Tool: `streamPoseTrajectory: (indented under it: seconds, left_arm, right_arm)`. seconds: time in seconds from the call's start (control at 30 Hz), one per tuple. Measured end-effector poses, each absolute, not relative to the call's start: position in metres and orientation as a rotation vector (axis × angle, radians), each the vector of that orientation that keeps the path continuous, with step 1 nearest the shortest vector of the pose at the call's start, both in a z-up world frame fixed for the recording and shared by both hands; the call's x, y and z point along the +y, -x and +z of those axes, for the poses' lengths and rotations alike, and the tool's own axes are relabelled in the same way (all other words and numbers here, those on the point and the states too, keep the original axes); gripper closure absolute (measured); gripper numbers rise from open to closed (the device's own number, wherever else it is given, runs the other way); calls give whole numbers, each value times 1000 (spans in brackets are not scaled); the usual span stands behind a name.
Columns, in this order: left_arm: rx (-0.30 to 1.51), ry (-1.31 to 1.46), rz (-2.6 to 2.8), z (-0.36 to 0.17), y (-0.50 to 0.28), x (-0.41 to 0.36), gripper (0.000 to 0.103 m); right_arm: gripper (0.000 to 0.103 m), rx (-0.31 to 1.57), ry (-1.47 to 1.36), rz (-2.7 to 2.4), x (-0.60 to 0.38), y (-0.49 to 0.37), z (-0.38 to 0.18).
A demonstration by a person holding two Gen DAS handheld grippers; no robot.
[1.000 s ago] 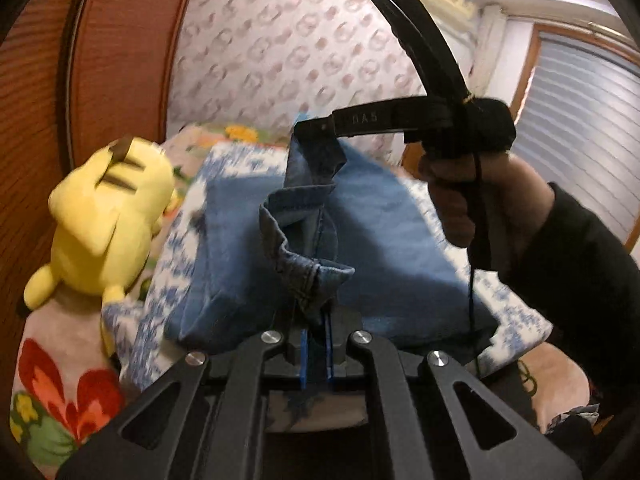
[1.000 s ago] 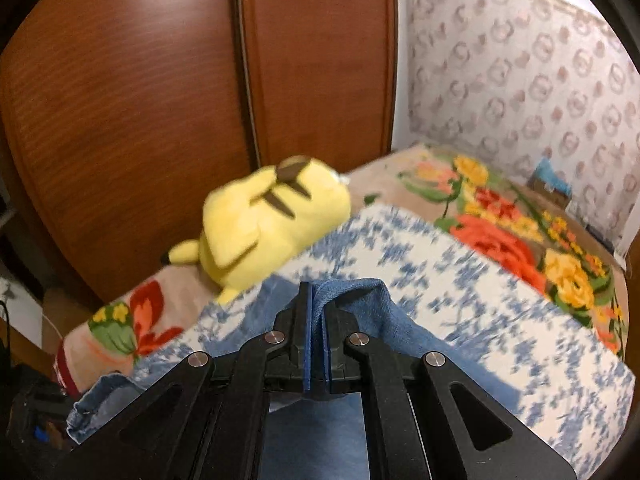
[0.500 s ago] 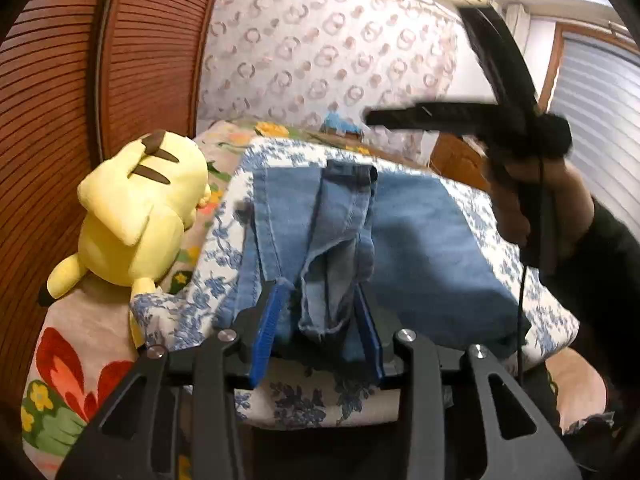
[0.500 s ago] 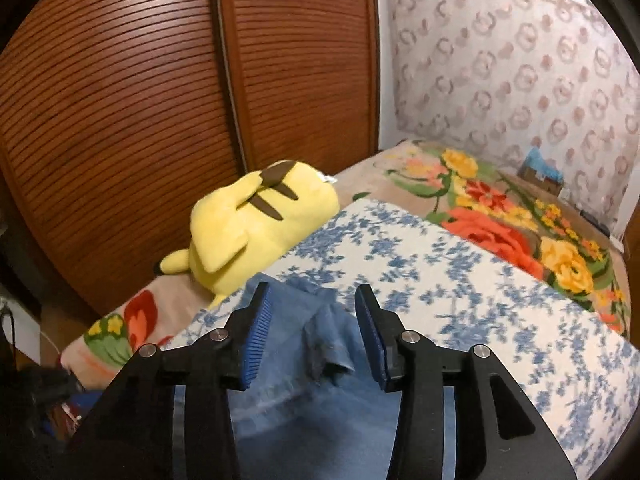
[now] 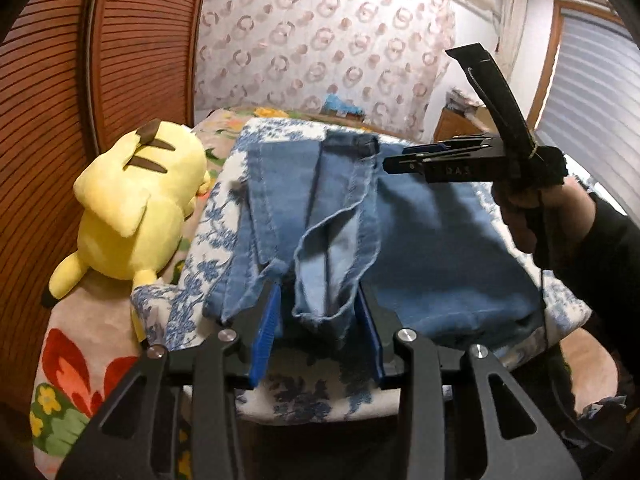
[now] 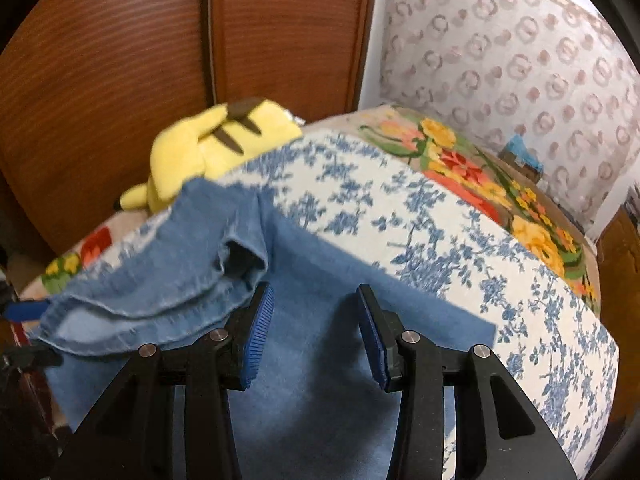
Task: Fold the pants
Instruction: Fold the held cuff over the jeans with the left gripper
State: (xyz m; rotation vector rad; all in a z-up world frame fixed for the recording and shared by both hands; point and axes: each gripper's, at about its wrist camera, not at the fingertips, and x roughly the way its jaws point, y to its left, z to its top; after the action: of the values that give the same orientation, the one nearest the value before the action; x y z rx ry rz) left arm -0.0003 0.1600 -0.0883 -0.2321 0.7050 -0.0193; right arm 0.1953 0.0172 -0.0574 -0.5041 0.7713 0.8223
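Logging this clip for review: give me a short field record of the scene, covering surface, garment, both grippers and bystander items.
surface: blue-flowered cover on a bed
garment: jeans lying folded on the cover, leg hems loose at the near edge
left gripper: open, jaws just opened, hems between the pads but not pinched
right gripper: open, jaws just opened, nothing between them, over flat denim
bystander: yellow plush beside the cover, by the wooden doors
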Motion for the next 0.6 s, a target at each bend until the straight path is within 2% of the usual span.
streamPoseTrajectory:
  seconds: [0.23, 0.6]
  left_arm:
    - [721, 260, 44, -102, 2, 177, 65]
    - [709, 278, 77, -101, 7, 191, 65]
  right_arm:
    - [60, 792, 560, 874, 43, -190, -79]
    - [60, 742, 439, 938, 76, -186, -54]
